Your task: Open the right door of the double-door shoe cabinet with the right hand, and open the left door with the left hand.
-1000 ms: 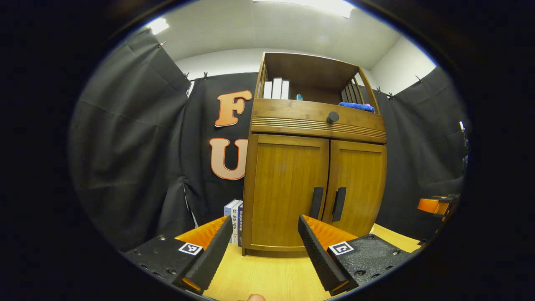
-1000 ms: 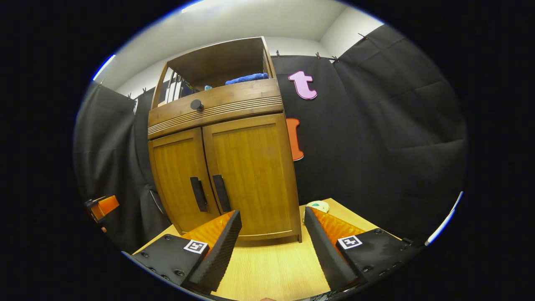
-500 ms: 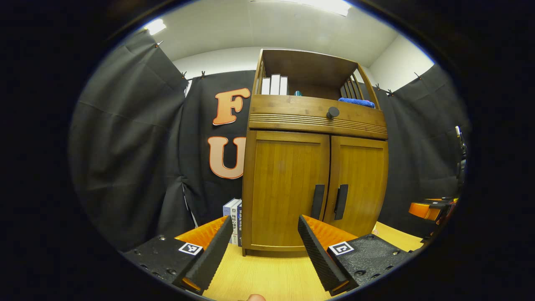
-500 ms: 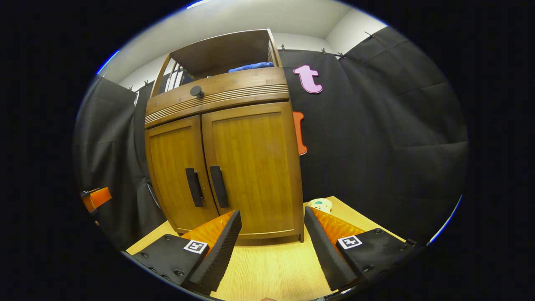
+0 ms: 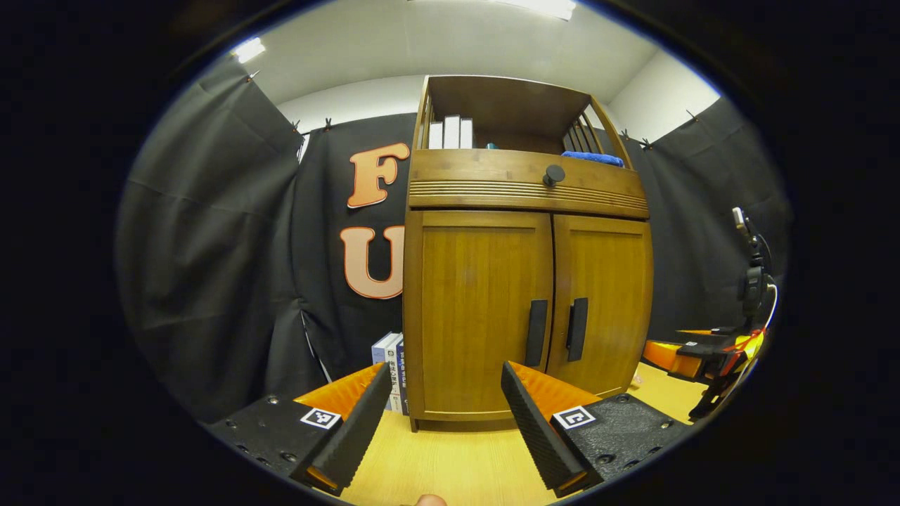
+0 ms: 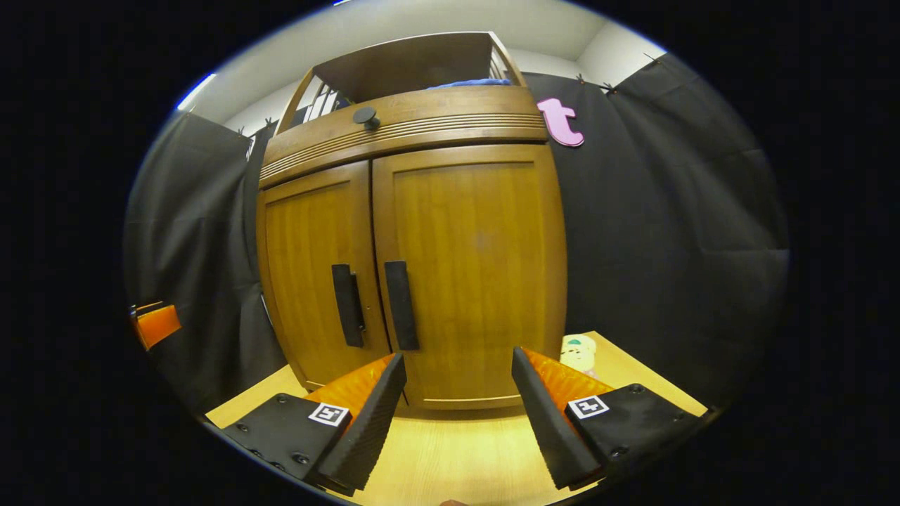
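Note:
A wooden double-door shoe cabinet (image 5: 478, 309) (image 6: 457, 246) stands on a light wooden table, both doors closed. Its left door (image 5: 474, 309) (image 6: 316, 267) and right door (image 5: 605, 295) (image 6: 478, 267) each carry a dark vertical handle near the centre seam: left handle (image 5: 536, 333) (image 6: 347, 305), right handle (image 5: 577, 329) (image 6: 401, 305). My left gripper (image 5: 439, 422) is open, a short way in front of the left door. My right gripper (image 6: 457, 414) is open too, close before the right door with its handle up and to the left. The right gripper (image 5: 692, 355) also shows far right in the left gripper view.
Above the doors sits a drawer with a round dark knob (image 5: 553, 175) (image 6: 365, 116), and an open shelf holding white books (image 5: 450, 132) and a blue cloth (image 5: 592, 158). Books (image 5: 391, 369) stand left of the cabinet. A small pale toy (image 6: 578, 351) lies at its right.
Both grippers have moved nearer the cabinet, the right one more so; its door now looms larger. The right gripper has come further into the left gripper view. Both stay open.

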`<state>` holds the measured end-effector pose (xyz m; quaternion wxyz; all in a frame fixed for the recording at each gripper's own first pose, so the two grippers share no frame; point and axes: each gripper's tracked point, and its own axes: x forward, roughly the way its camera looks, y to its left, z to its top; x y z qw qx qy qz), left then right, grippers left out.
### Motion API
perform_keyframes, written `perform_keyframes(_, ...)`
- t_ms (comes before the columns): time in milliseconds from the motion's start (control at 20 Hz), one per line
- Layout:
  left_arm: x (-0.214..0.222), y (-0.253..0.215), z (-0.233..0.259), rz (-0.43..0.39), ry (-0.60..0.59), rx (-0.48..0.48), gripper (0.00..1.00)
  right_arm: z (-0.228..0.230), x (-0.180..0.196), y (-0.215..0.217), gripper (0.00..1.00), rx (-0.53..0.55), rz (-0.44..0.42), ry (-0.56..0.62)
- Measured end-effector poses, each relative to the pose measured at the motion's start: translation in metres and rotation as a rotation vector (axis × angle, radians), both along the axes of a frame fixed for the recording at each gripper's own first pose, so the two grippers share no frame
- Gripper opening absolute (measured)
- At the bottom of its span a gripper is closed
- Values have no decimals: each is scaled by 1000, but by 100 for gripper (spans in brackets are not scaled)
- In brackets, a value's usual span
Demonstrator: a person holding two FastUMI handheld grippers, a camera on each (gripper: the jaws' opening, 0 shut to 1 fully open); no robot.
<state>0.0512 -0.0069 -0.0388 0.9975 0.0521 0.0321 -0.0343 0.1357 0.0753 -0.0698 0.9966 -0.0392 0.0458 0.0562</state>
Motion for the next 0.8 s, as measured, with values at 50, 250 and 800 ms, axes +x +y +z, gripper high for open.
perform_keyframes(50,1,1,-3,-2,7,4,92,1,8,8,98,3,8,-1)
perform_keyframes(250,8,6,-5,-19,24,13,92,0,36,33,100,-15,15,-11)
perform_keyframes(800,33,28,-4,-30,0,24,94,-5,109,64,98,-37,1,-23)
